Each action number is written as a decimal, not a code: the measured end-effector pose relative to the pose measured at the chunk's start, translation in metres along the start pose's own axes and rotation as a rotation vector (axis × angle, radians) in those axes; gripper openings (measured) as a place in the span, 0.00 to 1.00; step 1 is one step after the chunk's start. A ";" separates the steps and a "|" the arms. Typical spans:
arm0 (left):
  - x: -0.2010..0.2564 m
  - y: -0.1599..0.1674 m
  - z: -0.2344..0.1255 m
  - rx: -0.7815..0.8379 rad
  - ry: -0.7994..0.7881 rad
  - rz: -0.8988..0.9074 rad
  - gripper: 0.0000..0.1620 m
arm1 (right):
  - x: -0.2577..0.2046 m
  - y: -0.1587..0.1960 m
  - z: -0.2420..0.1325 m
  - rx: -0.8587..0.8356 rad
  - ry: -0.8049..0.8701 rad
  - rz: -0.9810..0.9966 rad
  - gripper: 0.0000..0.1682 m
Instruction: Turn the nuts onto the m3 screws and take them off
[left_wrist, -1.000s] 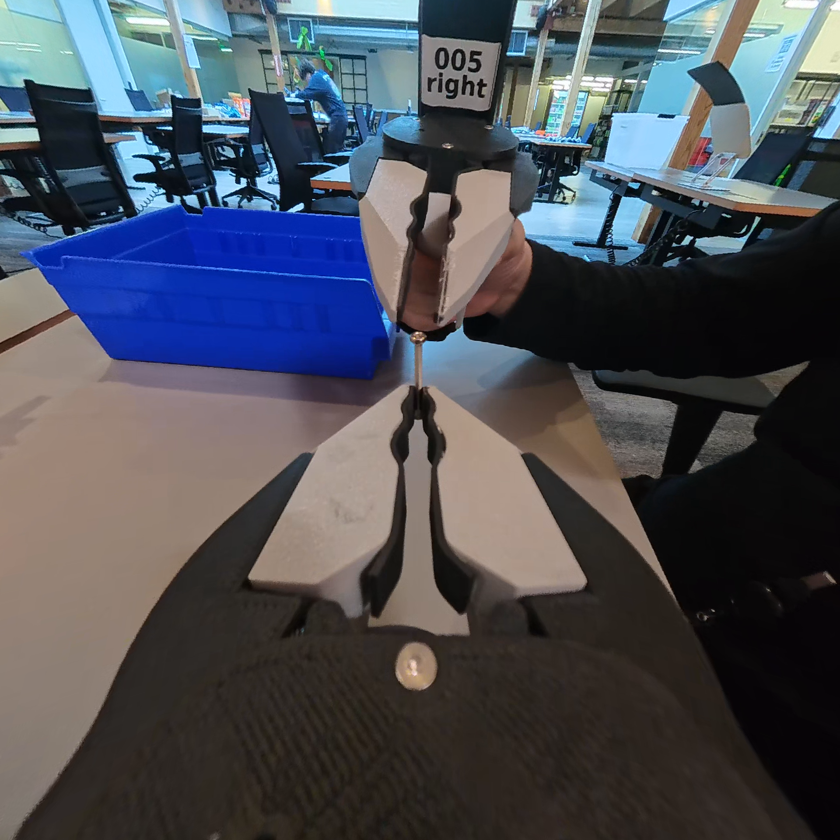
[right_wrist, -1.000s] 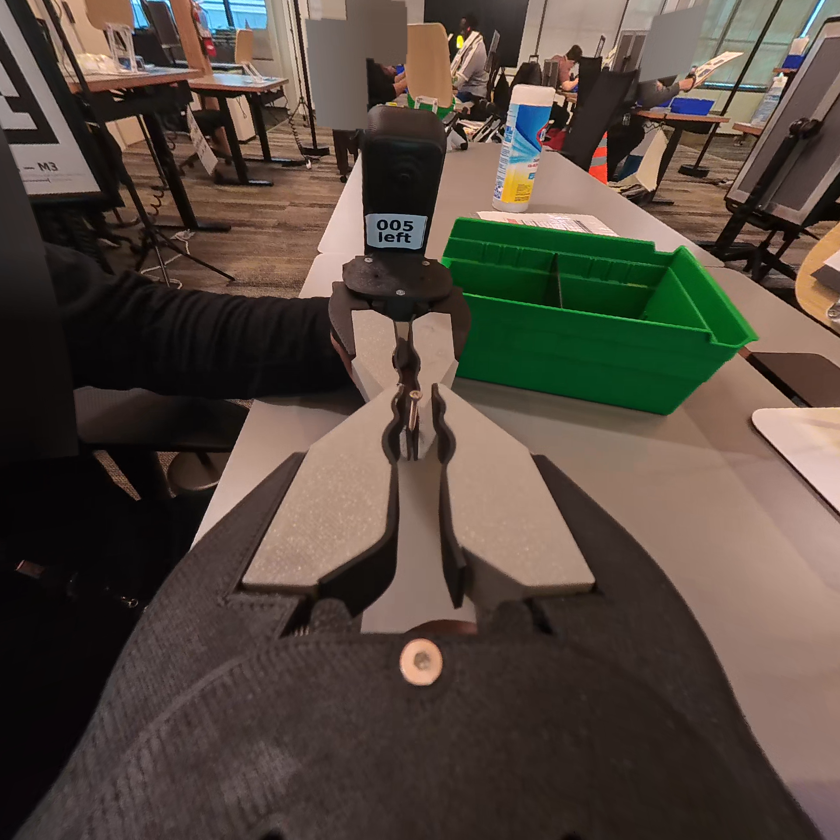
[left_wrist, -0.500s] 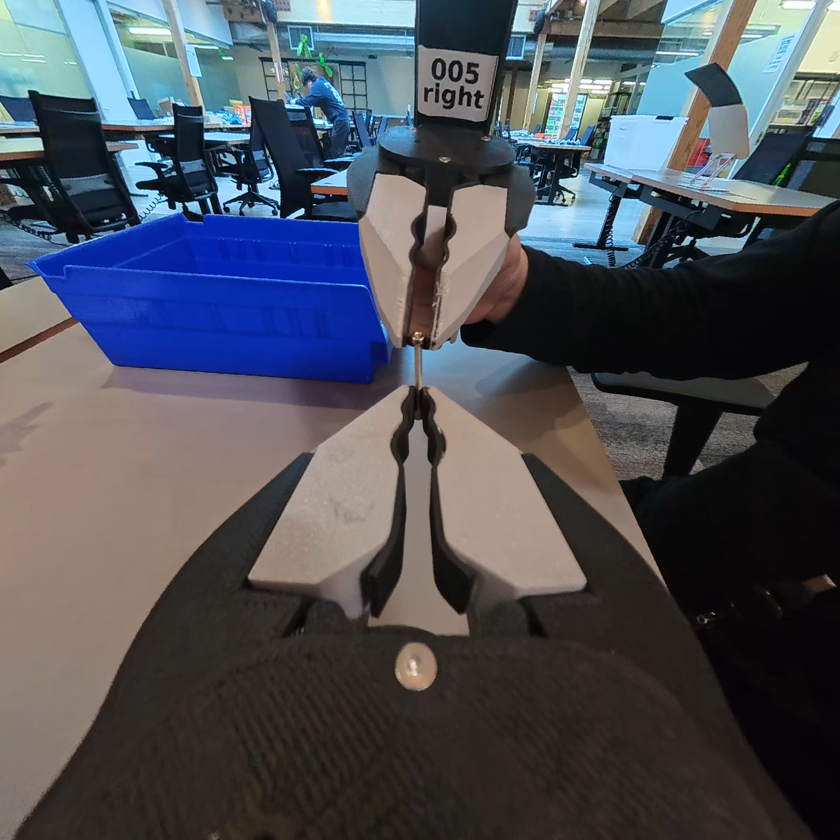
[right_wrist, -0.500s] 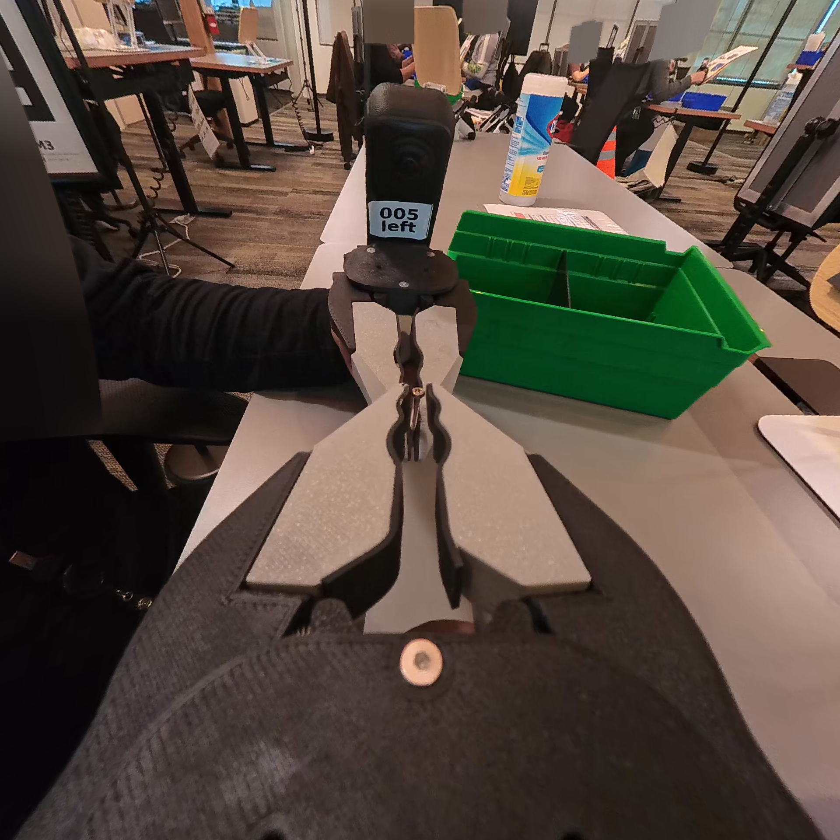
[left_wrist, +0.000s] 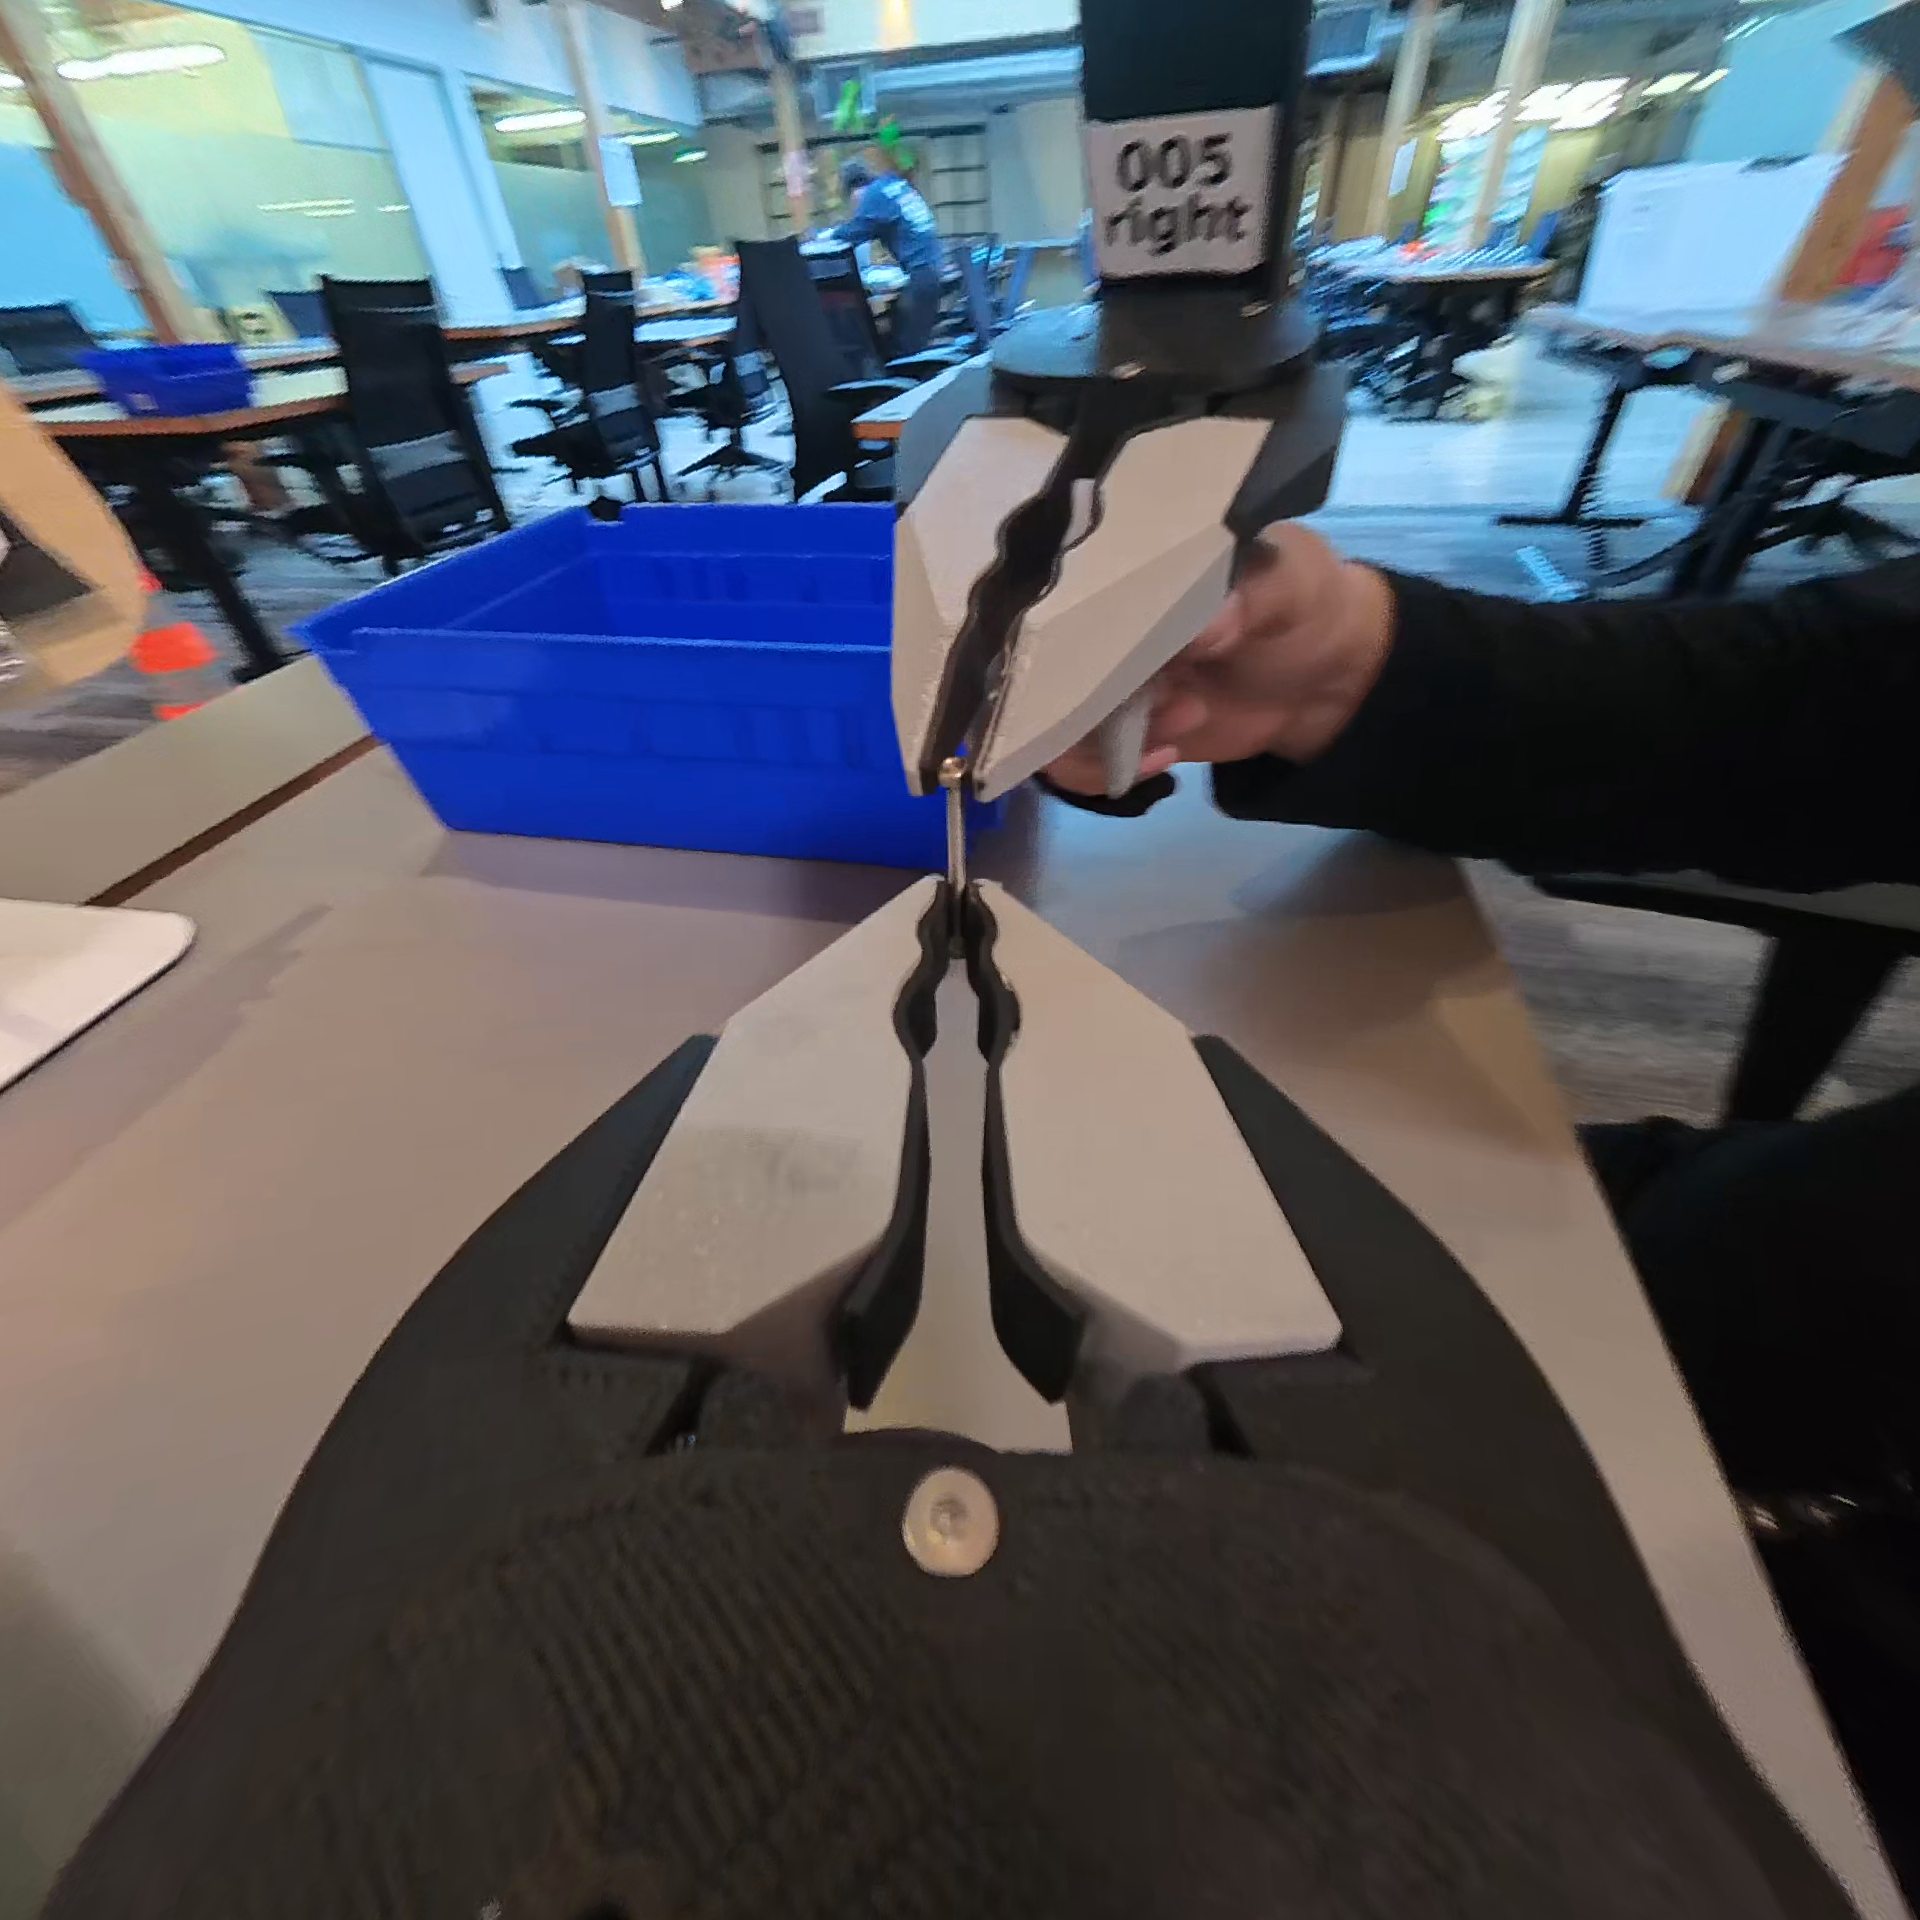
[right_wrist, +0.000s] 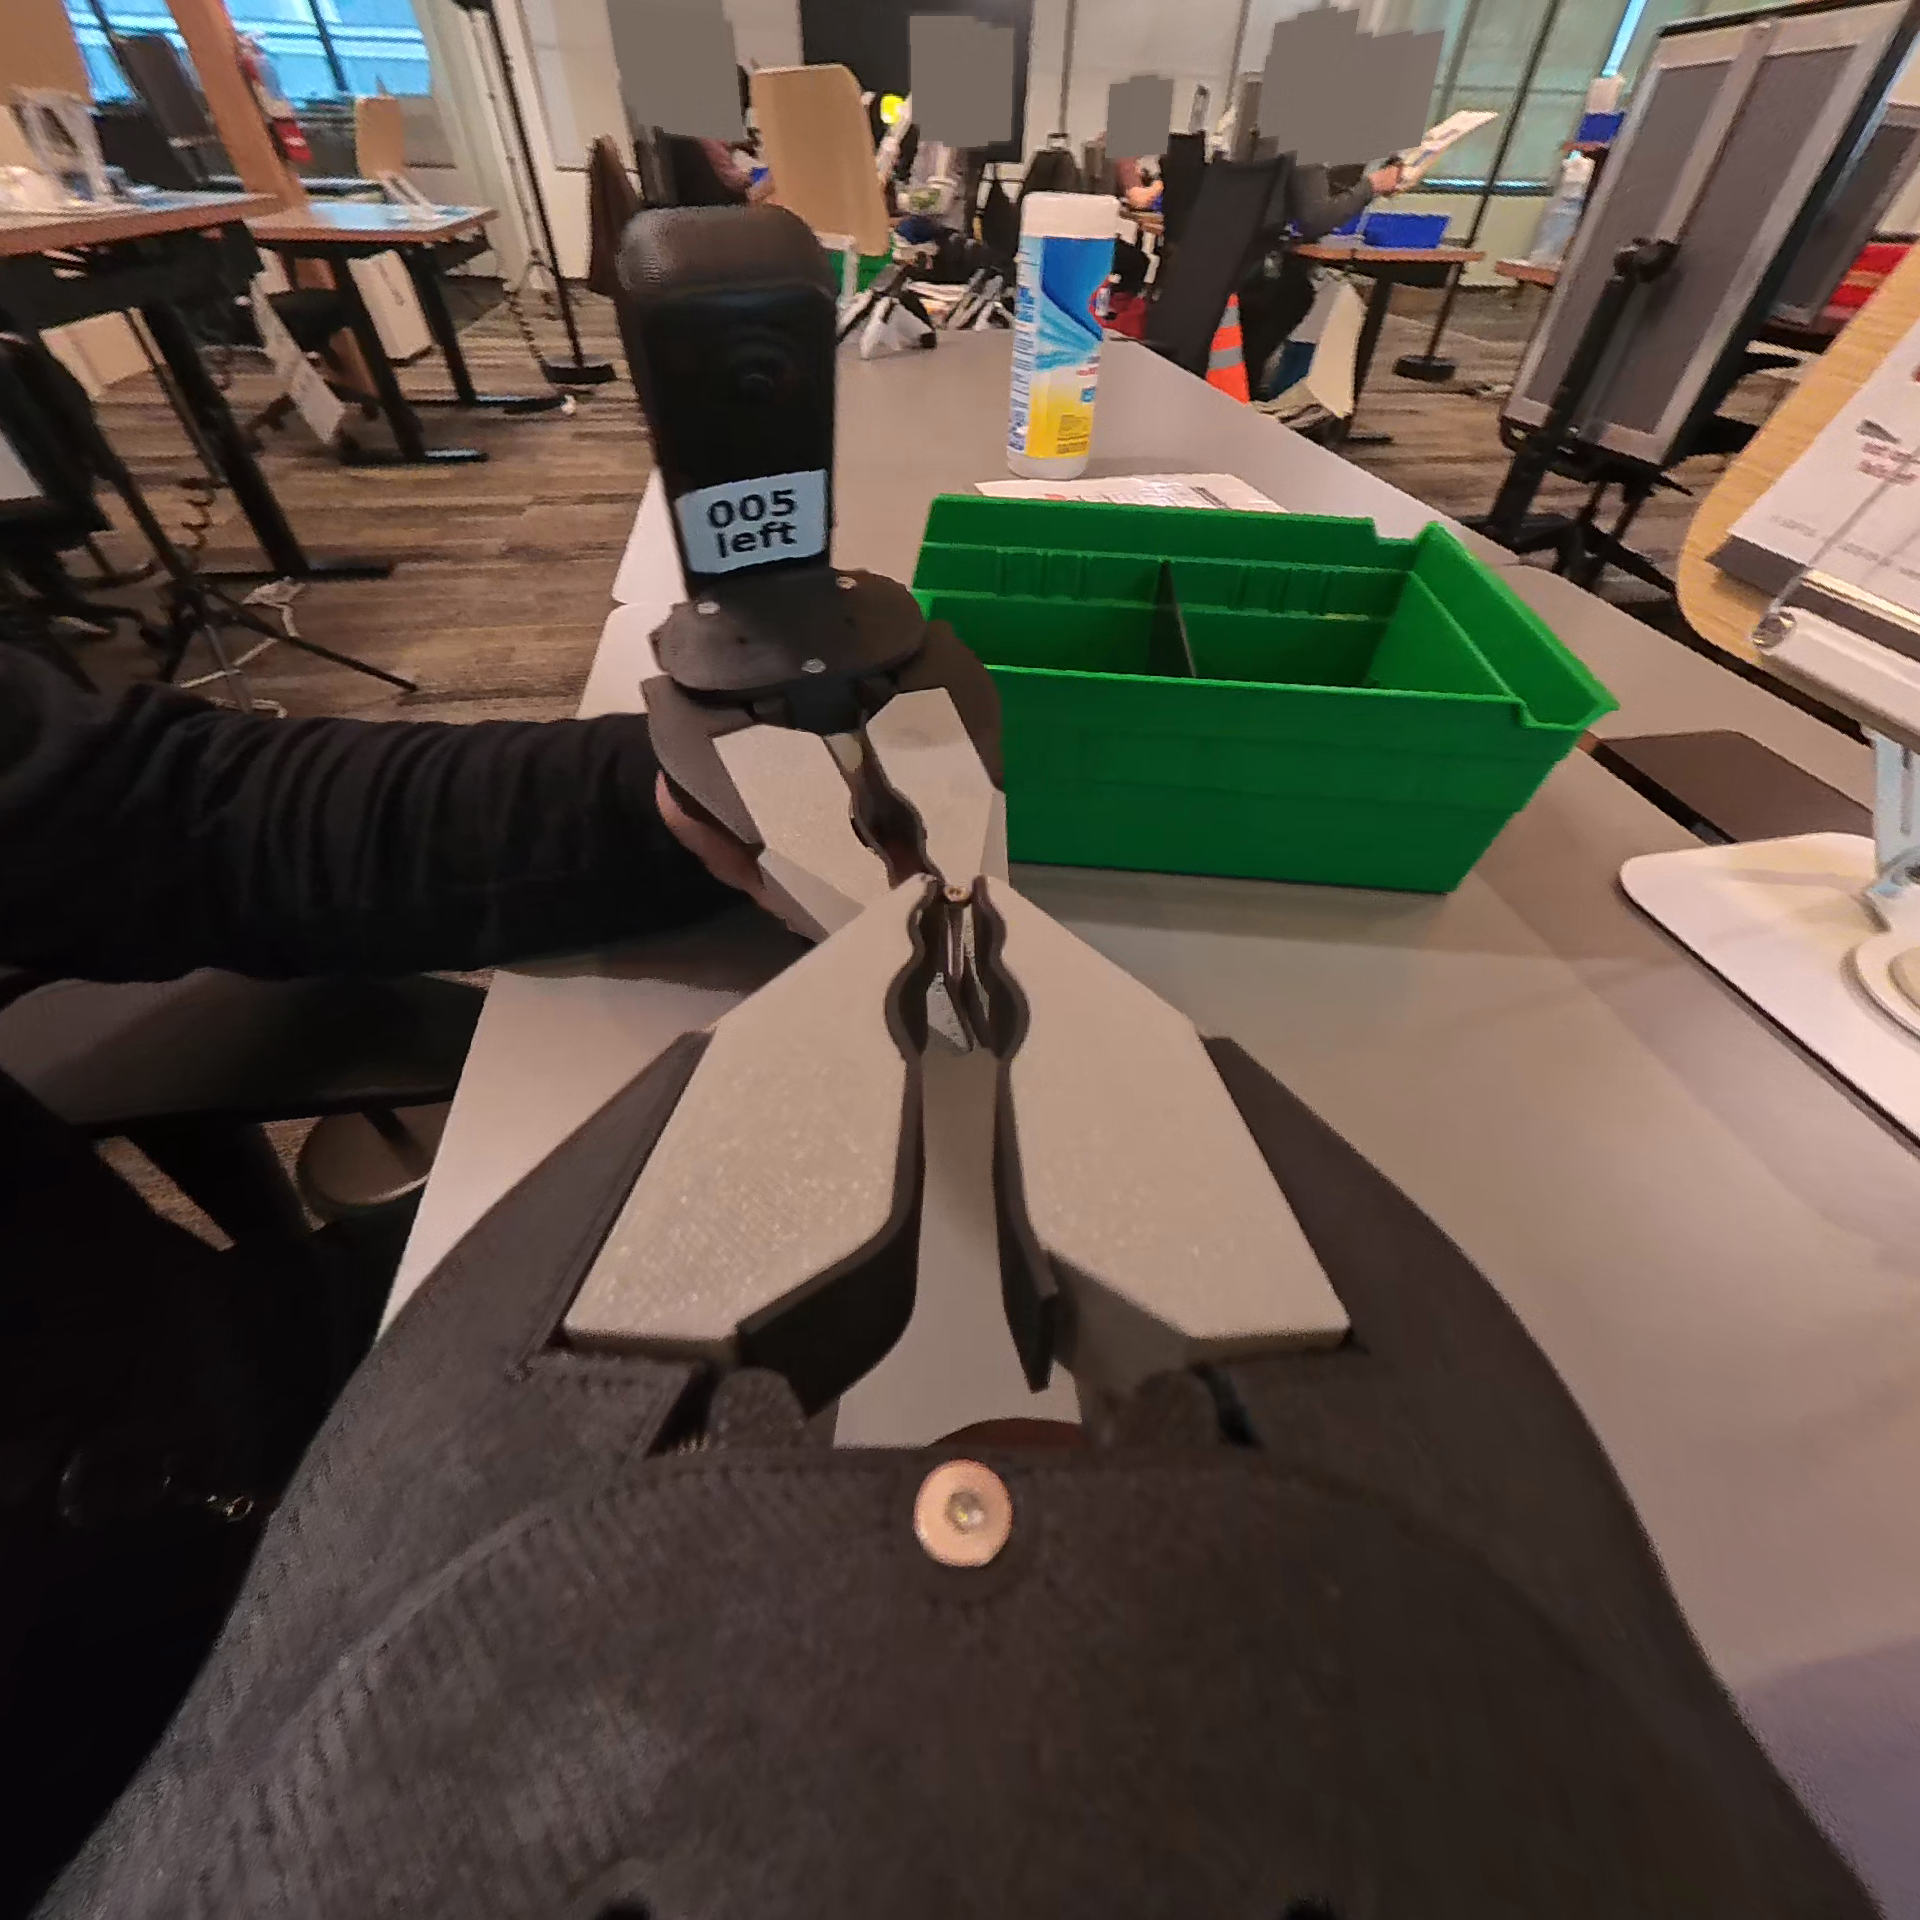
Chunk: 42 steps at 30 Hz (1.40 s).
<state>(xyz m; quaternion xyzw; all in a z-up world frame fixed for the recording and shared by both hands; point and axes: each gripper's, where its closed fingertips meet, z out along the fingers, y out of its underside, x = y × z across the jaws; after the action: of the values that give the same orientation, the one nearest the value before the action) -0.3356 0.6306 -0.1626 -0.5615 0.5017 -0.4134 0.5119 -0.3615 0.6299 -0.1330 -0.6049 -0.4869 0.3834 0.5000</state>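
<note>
My left gripper (left_wrist: 954, 902) is shut on a thin M3 screw (left_wrist: 953, 831) that sticks forward out of its tips, above the grey table (left_wrist: 416, 1039). My right gripper (left_wrist: 953, 774) faces it from the far side and is tilted. Its tips are closed on a small nut (left_wrist: 951, 769) at the screw's far end. In the right wrist view my right gripper (right_wrist: 954, 896) pinches the nut (right_wrist: 954, 890), and the left gripper (right_wrist: 914, 868) meets it tip to tip. A hand in a black sleeve holds each gripper.
A blue bin (left_wrist: 623, 727) stands on the table behind the right gripper. A green divided bin (right_wrist: 1247, 790) stands behind the left gripper, with a wipes canister (right_wrist: 1060, 332) farther back. A white pad (right_wrist: 1766, 935) lies at the table's right edge. Office desks and chairs fill the background. The grippers are tip to tip, or close to it.
The right gripper came down onto the screw's end, closed on it, and has since rolled to one side around the screw. The left gripper keeps its hold on the screw.
</note>
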 end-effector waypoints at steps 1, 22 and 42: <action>-0.002 0.001 0.001 -0.008 -0.020 0.009 0.00 | 0.002 0.001 0.000 -0.006 0.019 0.002 0.02; -0.036 0.013 0.008 -0.045 -0.271 -0.050 0.00 | 0.034 0.010 0.009 -0.010 0.365 0.083 0.01; -0.042 0.025 0.010 -0.092 -0.281 -0.122 0.00 | 0.036 0.016 0.009 0.014 0.373 0.124 0.06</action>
<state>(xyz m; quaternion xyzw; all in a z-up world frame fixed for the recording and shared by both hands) -0.3363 0.6740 -0.1870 -0.6663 0.4085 -0.3377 0.5245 -0.3585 0.6667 -0.1495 -0.6908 -0.3448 0.2983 0.5612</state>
